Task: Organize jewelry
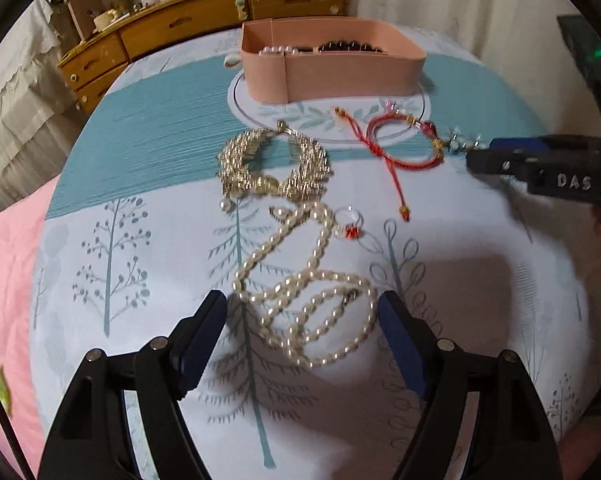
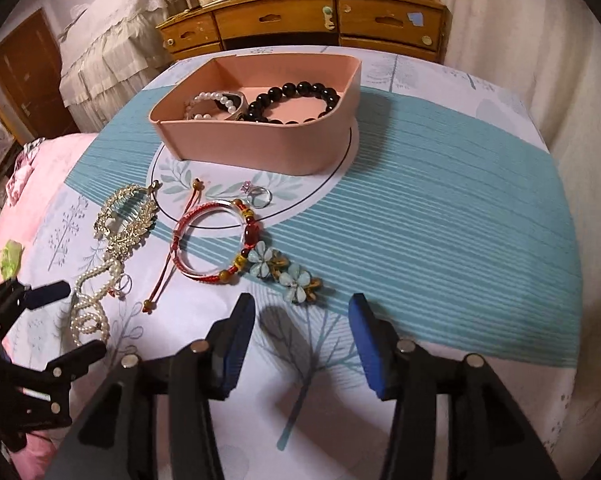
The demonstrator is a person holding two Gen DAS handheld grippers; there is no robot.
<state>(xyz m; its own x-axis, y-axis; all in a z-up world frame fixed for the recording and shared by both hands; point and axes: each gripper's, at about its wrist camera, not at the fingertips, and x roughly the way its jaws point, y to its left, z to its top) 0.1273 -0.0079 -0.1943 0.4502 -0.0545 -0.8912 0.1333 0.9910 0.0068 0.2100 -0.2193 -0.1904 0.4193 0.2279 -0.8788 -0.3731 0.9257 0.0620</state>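
A home bedroom. A wooden dresser (image 2: 300, 24) cluttered with oddments stands at twelve o'clock, a frilled bedspread (image 2: 96, 60) drapes at ten, and a pink quilt (image 1: 8, 264) lies at nine.

Tree-print bedspread (image 2: 440, 208) under pink box (image 2: 260, 144), pearl necklace (image 1: 300, 292), red bracelet (image 2: 212, 240).

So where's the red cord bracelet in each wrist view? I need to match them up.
Left wrist: red cord bracelet upper right of centre, below the pink box.
Right wrist: bracelet left of centre, beside the flower clips.
Shared landmark: the pink box.
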